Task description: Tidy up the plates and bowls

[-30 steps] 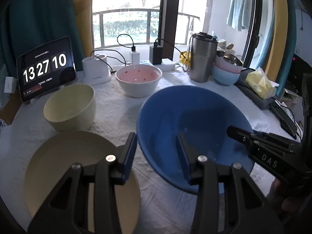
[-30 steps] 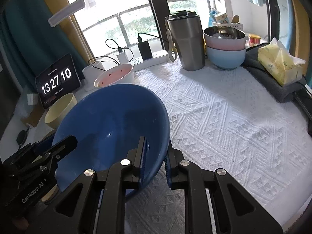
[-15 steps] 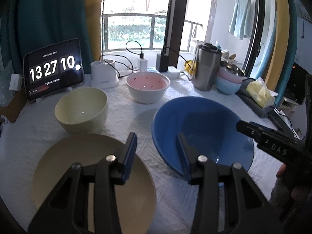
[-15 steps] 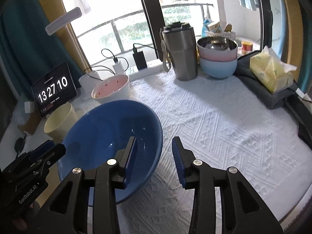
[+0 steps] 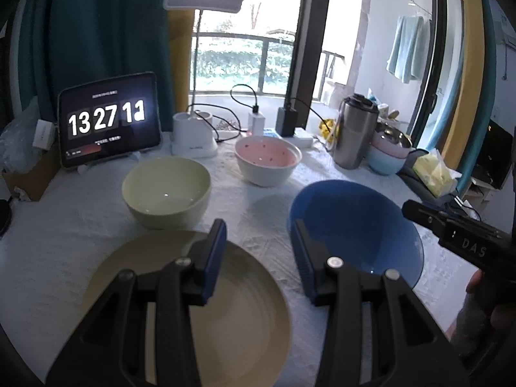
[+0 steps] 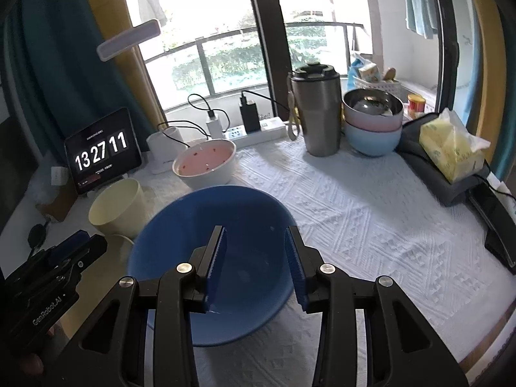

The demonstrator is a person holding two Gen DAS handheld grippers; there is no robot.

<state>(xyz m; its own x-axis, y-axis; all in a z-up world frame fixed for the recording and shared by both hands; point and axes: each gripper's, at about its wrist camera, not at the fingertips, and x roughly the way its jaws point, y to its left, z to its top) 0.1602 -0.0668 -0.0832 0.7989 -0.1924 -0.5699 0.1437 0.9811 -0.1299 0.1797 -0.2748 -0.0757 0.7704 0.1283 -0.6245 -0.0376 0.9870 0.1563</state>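
Note:
A large blue bowl (image 5: 354, 225) (image 6: 206, 225) rests on the white cloth. My right gripper (image 6: 256, 254) is open and empty above the bowl's near side, touching nothing. My left gripper (image 5: 259, 251) is open and empty, above the gap between a beige plate (image 5: 232, 316) and the blue bowl. A pale yellow bowl (image 5: 166, 190) (image 6: 116, 206) and a pink-lined white bowl (image 5: 267, 163) (image 6: 206, 164) stand behind. A sliver of the plate (image 6: 121, 242) shows in the right wrist view.
A steel tumbler (image 6: 317, 113), stacked pink and blue bowls (image 6: 372, 125), a tissue pack (image 6: 451, 145), a clock tablet (image 5: 109, 119), a lamp base (image 5: 193, 138) and chargers with a power strip (image 6: 254, 129) line the back. The table's edge (image 6: 490, 338) runs at the near right.
My right gripper let go of the blue bowl's rim, opened and pulled back and up. The bowl now rests flat on the cloth. My left gripper also drew back and rose.

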